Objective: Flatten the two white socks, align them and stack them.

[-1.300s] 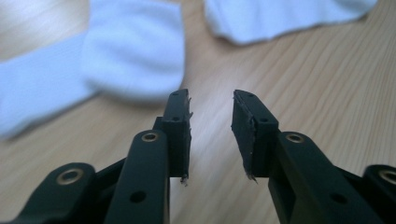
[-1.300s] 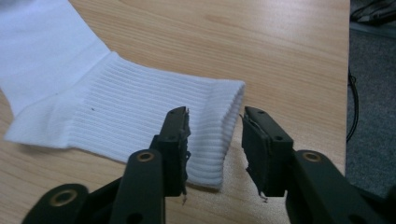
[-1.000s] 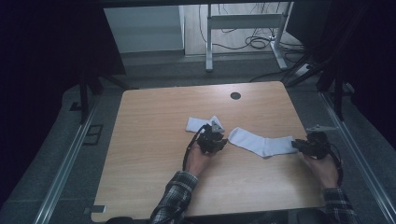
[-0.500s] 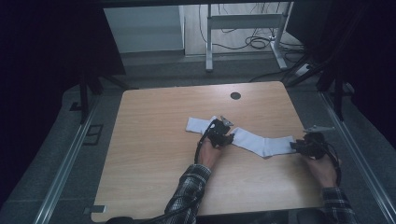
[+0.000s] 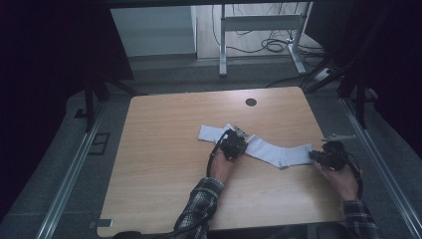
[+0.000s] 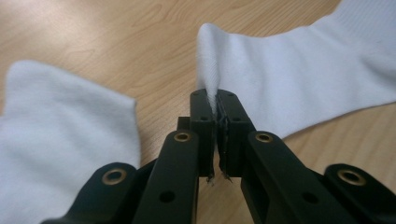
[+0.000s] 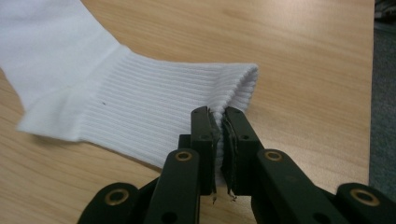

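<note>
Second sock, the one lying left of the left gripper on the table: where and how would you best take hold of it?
Probably at an edge of the second sock, from the person's side. It lies flat on the table, so a low pinch could lift a fold, as the left gripper does on the first sock.

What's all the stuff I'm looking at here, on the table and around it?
socks: two, white; long sock right of centre, second sock just left of it
table: one, light wood, with a dark round hole near the far edge
cables: several, dark, on the floor beyond the table
metal frame legs: grey, behind the table
left gripper: black, pinching one end of the long sock
right gripper: black, pinching its ribbed cuff
sleeves: two, plaid, at the near edge
</note>
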### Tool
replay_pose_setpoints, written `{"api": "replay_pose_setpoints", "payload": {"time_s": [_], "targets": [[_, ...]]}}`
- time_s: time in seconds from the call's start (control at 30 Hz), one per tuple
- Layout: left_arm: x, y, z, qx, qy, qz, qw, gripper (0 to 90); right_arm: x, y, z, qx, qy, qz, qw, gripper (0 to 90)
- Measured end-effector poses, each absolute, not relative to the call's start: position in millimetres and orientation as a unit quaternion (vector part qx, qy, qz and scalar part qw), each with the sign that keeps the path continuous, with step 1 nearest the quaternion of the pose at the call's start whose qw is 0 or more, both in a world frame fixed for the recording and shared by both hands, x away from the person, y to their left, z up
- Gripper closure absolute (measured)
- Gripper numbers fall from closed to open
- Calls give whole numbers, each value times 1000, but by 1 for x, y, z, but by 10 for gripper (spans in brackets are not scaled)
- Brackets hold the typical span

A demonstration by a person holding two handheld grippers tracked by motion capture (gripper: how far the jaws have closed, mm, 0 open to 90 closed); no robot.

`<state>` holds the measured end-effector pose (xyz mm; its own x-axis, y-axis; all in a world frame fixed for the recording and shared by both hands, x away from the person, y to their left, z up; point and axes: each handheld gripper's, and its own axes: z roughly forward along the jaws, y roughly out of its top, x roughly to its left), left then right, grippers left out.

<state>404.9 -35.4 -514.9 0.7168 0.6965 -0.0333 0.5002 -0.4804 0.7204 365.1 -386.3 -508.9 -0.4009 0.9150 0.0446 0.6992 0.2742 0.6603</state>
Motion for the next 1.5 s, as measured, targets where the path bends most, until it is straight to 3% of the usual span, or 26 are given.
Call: {"api": "replay_pose_setpoints", "payload": {"time_s": [0.37,0.73,1.13,1.5], "targets": [[381,0,-492,846,345,145,379,860,358,-360,-488,483,786,345,172,830],[344,67,-479,832,369,160,381,859,353,-312,-476,436,802,383,141,828],[300,129,-489,813,409,154,384,852,352,-248,-480,384,832,383,116,828],[289,140,-521,824,428,143,342,850,355,-225,-508,378,857,337,98,819]]}}
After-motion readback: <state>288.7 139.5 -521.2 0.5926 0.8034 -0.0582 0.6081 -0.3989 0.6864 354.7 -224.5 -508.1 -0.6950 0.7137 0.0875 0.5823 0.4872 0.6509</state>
